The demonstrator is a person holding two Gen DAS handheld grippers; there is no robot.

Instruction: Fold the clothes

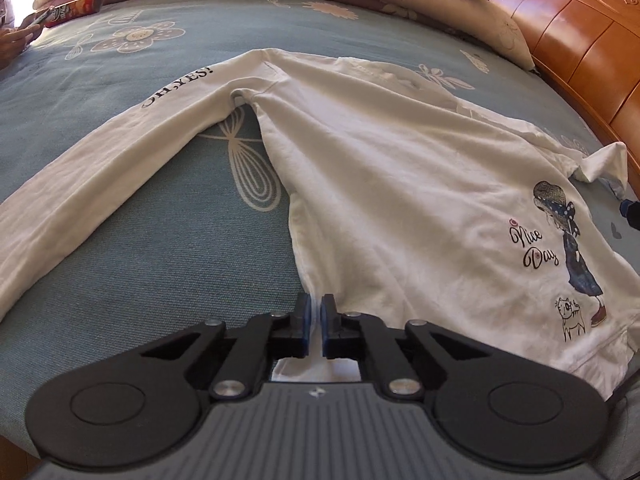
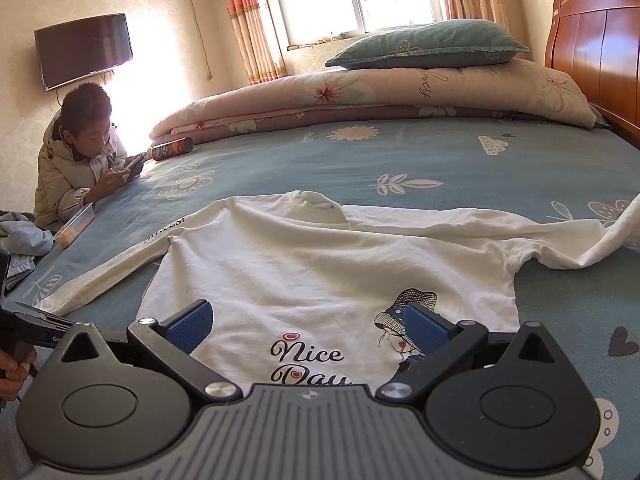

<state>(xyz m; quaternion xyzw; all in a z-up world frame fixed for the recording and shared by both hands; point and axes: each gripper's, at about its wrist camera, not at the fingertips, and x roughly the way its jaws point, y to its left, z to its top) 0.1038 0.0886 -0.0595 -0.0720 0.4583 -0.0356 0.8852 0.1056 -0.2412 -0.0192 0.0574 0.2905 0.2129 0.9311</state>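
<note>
While the white long-sleeved cotton shirt (image 2: 320,264) with a "Nice Day" girl print lies spread flat on the blue flower-patterned bed sheet (image 1: 168,248), broad bare sheet stays open ahead of and to the left of the left tool (image 1: 315,320). Its hem lies nearest both tools, the collar farthest ahead. One sleeve runs out to the left of the left tool; the other trails off to the right of the right tool (image 2: 308,326), toward the orange wooden headboard (image 2: 592,44). Far ahead, a folded pink floral quilt (image 2: 360,96) borders the sheet, with a red cylindrical snack can (image 2: 173,149) lying on its side just before it. A clear plastic tub (image 2: 76,222) holding something orange sits at the sheet's left edge, beside a person in a beige jacket (image 2: 68,168). The left tool is pinched tight on the shirt's bottom corner, white fabric showing between its blue pads. The right tool's jaws stand wide apart above the printed hem, gripping nothing.
</note>
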